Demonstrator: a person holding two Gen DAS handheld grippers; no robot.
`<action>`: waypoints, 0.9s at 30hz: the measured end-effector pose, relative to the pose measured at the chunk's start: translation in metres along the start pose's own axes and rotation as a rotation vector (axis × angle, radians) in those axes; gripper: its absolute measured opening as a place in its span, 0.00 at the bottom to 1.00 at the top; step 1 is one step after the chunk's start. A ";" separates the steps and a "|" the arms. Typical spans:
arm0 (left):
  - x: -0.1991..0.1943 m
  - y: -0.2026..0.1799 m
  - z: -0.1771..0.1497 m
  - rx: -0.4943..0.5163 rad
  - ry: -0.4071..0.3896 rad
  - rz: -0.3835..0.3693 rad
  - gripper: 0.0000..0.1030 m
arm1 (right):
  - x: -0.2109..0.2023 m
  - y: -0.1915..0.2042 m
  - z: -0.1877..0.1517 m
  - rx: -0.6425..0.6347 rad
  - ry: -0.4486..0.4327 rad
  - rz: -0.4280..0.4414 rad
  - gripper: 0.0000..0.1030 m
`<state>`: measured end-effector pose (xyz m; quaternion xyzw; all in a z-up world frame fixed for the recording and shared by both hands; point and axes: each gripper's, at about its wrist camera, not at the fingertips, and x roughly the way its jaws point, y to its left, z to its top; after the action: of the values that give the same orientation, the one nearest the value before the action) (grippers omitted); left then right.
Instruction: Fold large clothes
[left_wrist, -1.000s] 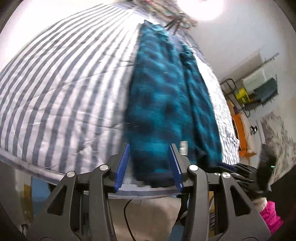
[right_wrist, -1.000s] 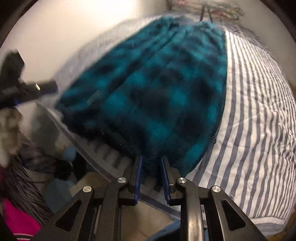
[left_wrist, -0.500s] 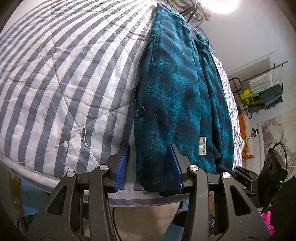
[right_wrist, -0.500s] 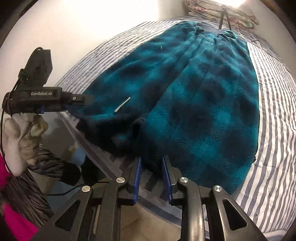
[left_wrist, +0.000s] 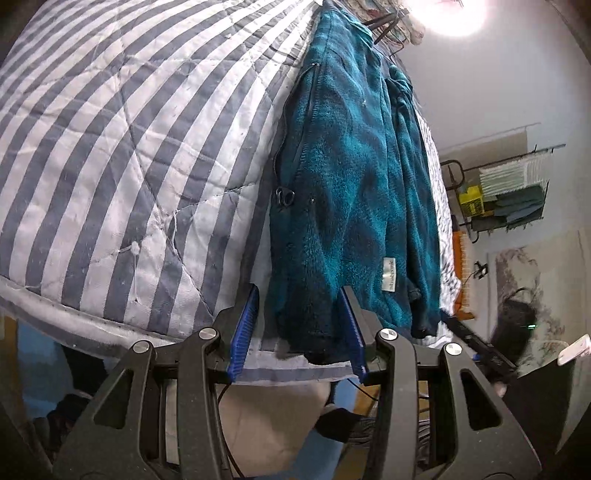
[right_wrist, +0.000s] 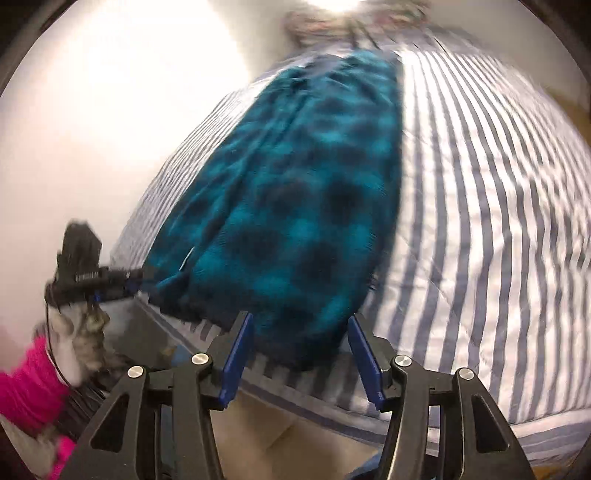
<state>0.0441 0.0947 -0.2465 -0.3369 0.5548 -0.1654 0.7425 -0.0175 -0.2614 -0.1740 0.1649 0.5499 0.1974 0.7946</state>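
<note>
Teal fleece jacket (left_wrist: 354, 192) lies lengthwise on a striped quilt (left_wrist: 122, 147), stretching away from both grippers, hem at the near bed edge. Left gripper (left_wrist: 299, 328): jaws about half apart, hem corner sits between the blue pads, pads not pressing it. Right gripper (right_wrist: 299, 350): jaws opening, fairly wide, hem edge between and just ahead of them, nothing gripped; view blurred. A white label (left_wrist: 388, 274) shows right of the left gripper's fingers. Left gripper also appears far left in right view, gloved hand (right_wrist: 74, 332) with pink sleeve (right_wrist: 29, 384).

Teal fleece jacket (left_wrist: 351, 177) lengthwise on bed
</note>
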 end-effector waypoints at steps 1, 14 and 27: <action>-0.002 0.003 0.001 -0.018 -0.002 -0.013 0.43 | 0.005 -0.009 -0.001 0.037 0.008 0.036 0.55; -0.002 0.022 0.007 -0.124 0.006 -0.099 0.50 | 0.036 -0.036 -0.010 0.177 0.053 0.273 0.55; 0.018 -0.010 -0.004 0.022 0.124 -0.061 0.24 | 0.056 -0.033 -0.008 0.172 0.104 0.411 0.30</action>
<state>0.0477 0.0754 -0.2535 -0.3345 0.5872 -0.2146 0.7052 -0.0027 -0.2618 -0.2375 0.3302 0.5599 0.3155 0.6914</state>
